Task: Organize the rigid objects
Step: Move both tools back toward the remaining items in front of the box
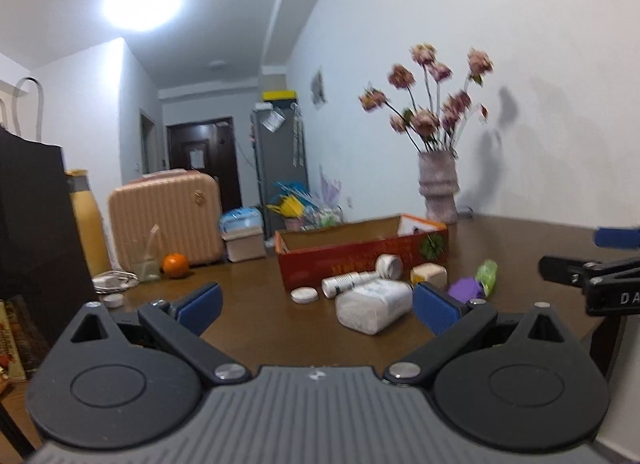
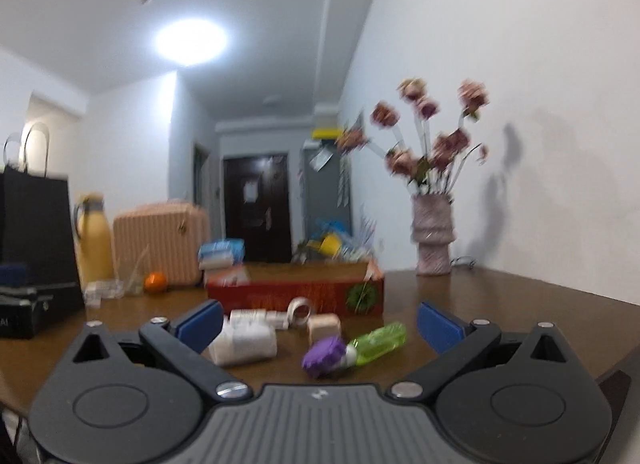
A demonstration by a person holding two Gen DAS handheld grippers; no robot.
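A red open cardboard box (image 1: 352, 260) (image 2: 296, 294) stands on the brown table (image 1: 248, 304). In front of it lie a large white bottle (image 1: 374, 304) (image 2: 244, 342), a white spray bottle (image 1: 348, 283), a small white jar (image 1: 389, 265), a cream jar (image 1: 429, 274) (image 2: 323, 327), a white lid (image 1: 304, 295), a purple object (image 1: 464, 289) (image 2: 323, 356) and a green bottle (image 1: 489, 272) (image 2: 378, 342). My left gripper (image 1: 316, 310) is open and empty, short of the large bottle. My right gripper (image 2: 320, 326) is open and empty, with the purple object between its fingers' lines.
A vase of pink flowers (image 1: 438, 184) (image 2: 432, 238) stands at the back right by the wall. An orange (image 1: 175, 265), a pink case (image 1: 166, 218), a yellow flask (image 2: 93, 242) and a black bag (image 1: 36, 220) crowd the left side. The right gripper's body (image 1: 592, 280) shows at the left view's right edge.
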